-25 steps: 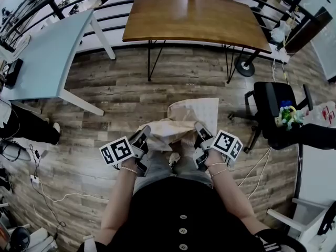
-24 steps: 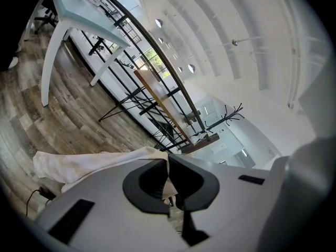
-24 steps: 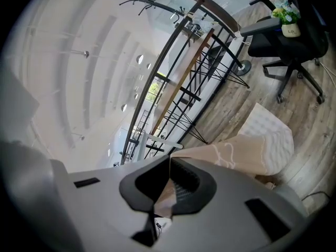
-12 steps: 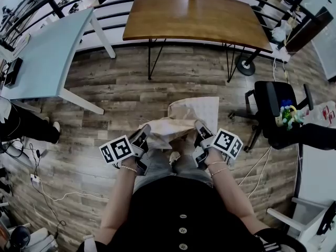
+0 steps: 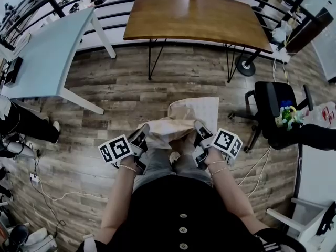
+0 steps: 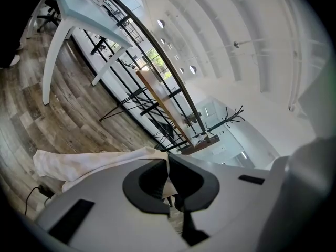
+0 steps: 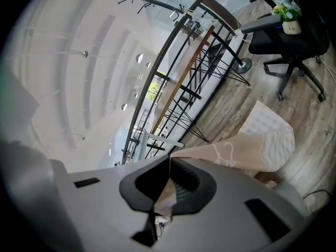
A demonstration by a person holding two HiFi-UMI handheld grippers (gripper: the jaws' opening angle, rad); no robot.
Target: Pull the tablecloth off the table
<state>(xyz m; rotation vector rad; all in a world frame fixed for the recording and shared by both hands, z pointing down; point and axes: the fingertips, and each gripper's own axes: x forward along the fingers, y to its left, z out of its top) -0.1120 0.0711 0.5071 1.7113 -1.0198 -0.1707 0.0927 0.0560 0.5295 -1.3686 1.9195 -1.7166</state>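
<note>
1. Our left gripper [image 6: 168, 178] and right gripper [image 7: 169, 187] stay clenched on the cloth [image 5: 184, 117], each pinching an edge. Nothing has shifted in the last second.
2. We judge the pull finished: the table [image 5: 194, 17] stands bare.
3. The cloth sags forward and down from the jaws, its far end seemingly on the floor [image 5: 121, 96], well short of the table.

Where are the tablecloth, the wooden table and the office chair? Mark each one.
tablecloth [image 5: 197, 112], head view, on its flat far end.
wooden table [image 5: 194, 14], head view, on the middle of its bare top.
office chair [image 5: 274, 98], head view, on its black seat.
</note>
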